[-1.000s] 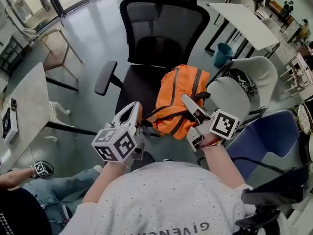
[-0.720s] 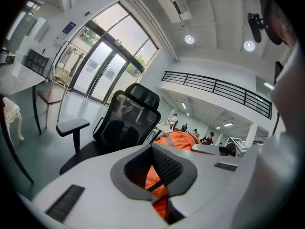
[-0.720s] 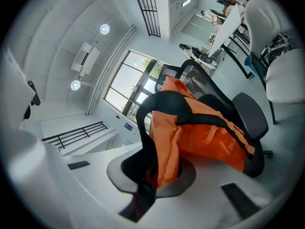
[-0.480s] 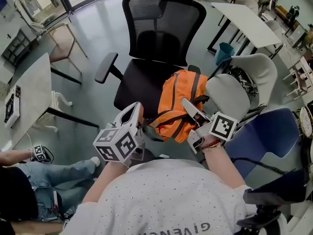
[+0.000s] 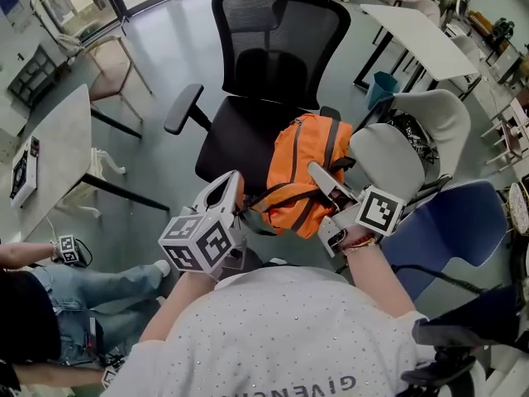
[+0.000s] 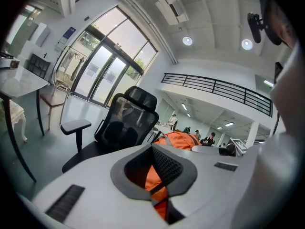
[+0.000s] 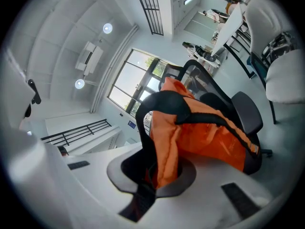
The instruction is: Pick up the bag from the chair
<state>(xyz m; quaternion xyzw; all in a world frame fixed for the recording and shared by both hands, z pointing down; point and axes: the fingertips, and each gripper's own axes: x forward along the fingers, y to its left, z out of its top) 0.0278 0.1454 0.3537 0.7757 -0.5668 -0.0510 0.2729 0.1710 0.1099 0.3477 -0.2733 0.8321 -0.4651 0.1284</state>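
Head view: the left gripper (image 5: 234, 201) and right gripper (image 5: 318, 176) meet the orange bag (image 5: 302, 172) from either side, the bag lying just ahead of and between them, over the right front part of the black chair (image 5: 281, 48) seat; whether it rests on the seat cannot be told. Left gripper view: the left gripper (image 6: 159, 194) is closed at its tips on a dark strap (image 5: 263, 197) of the bag (image 6: 178, 140), orange cloth showing through the gap behind them, the chair (image 6: 126, 123) beyond to its left. Right gripper view: the right gripper (image 7: 152, 180) is clamped on a fold of the bag (image 7: 205, 132), which rises straight ahead of it and hides most of the chair (image 7: 245, 111).
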